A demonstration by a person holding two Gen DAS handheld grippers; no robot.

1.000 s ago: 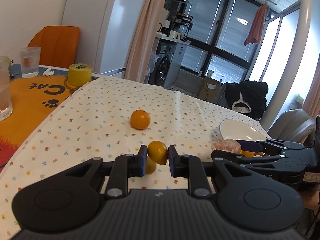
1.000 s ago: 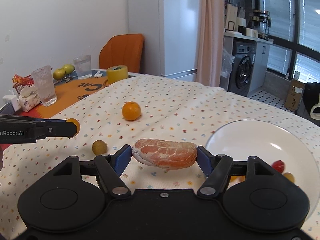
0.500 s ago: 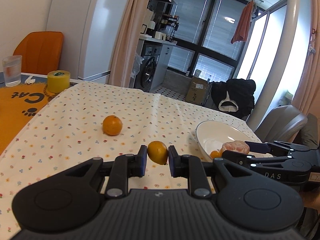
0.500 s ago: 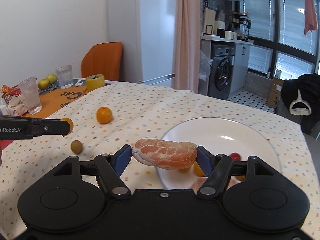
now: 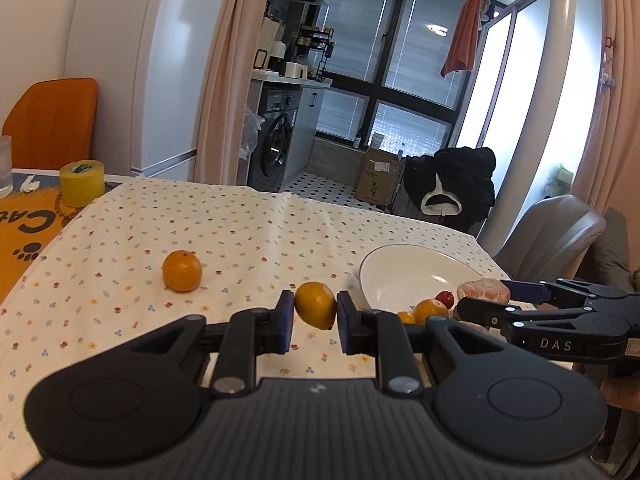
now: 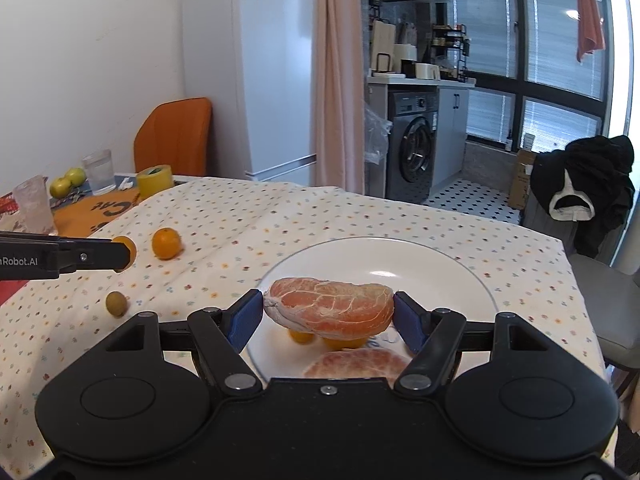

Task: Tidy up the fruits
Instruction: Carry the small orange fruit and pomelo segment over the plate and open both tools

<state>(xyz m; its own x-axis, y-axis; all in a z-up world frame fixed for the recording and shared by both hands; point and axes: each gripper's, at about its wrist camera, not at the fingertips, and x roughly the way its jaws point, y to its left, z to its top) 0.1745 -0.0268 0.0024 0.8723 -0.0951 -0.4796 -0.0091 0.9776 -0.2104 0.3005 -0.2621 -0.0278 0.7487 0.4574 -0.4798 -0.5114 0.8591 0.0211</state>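
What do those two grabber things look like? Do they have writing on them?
Both are black plastic. Each has two round knobs on a ribbed body, silver screws, and thin arms ending in blue pads. The left gripper shows "Robot.AI" in white on its side. The right gripper shows "DAS". No cables or sleeves show.

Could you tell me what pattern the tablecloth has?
Cream tablecloth with small scattered multicoloured flowers, clearest in the right wrist view.

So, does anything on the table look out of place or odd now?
Two fruits lie loose on the cloth, outside the plate: an orange and a small brownish-green fruit. Nothing is spilled. The peeled citrus in the right gripper has no skin, so it may bruise.
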